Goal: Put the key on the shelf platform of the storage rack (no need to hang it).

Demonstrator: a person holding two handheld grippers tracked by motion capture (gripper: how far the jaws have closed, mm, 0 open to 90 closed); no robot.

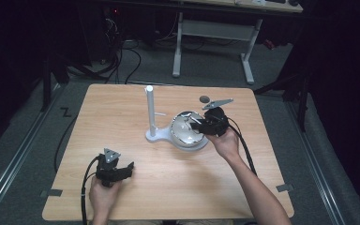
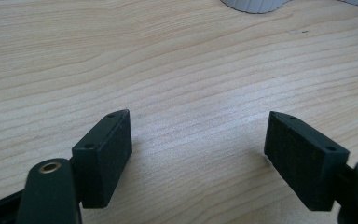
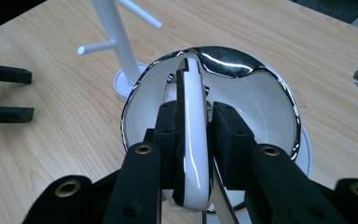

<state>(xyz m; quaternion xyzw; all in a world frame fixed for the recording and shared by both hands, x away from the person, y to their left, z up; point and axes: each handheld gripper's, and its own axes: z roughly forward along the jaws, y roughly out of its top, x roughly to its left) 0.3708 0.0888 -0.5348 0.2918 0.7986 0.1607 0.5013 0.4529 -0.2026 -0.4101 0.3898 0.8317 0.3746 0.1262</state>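
Over the middle of the table (image 1: 122, 108), the right gripper (image 3: 193, 140) has its two black jaws clamped tight on a glossy white handle (image 3: 192, 135), one pad pressed to each side, no gap to be seen. The handle runs away from the camera, edge-on, and meets a round cup (image 3: 261, 102) with a bright chrome rim and a white inside; the cup lies tipped so its open mouth faces the gripper. In the high view the same gripper (image 1: 201, 123) reaches in from the right, the person's right hand (image 1: 225, 140) wrapped round its body, and the cup (image 1: 185, 126) sits over the round end of a white stand base (image 1: 168, 138).

Just beside the cup rises the stand's white post (image 1: 149, 110), upright, with short pegs sticking out; in the right gripper view the post (image 3: 116, 42) stands just beyond the cup's left rim. A small dark round object (image 1: 204, 99) lies on the wood behind the right gripper, apart from it.

Down at the near left, the left gripper (image 1: 122, 169) is held low over the table in the left hand (image 1: 104, 194), well apart from the stand. Its jaws stand wide open with nothing between them, just bare wood grain under the pads (image 2: 105, 156).
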